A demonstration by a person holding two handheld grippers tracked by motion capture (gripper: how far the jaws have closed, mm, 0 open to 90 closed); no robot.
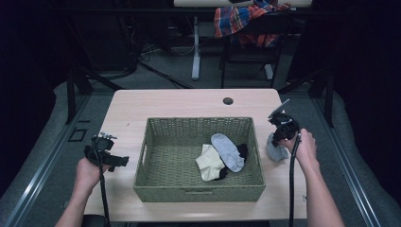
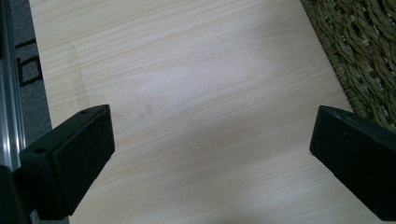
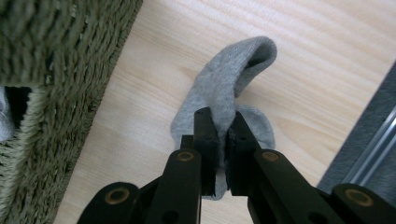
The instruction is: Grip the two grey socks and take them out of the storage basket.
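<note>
A green woven basket [image 1: 142, 163] stands in the middle of the light wood table [image 1: 189, 104]. Inside it lie a grey sock [image 1: 228, 150], a cream sock [image 1: 209, 161] and a black sock [image 1: 242, 150]. To the right of the basket, my right gripper [image 1: 280, 142] is shut on another grey sock [image 3: 233, 88], which droops onto the tabletop beside the basket wall [image 3: 70, 65]. My left gripper [image 2: 210, 154] is held over bare table to the left of the basket, its jaws wide open with nothing between them.
A cable hole [image 1: 228, 100] sits near the table's far edge. Behind the table stands a chair with a plaid cloth [image 1: 246, 21] over it. Grey floor with a metal rail [image 3: 373, 154] borders the table's right side.
</note>
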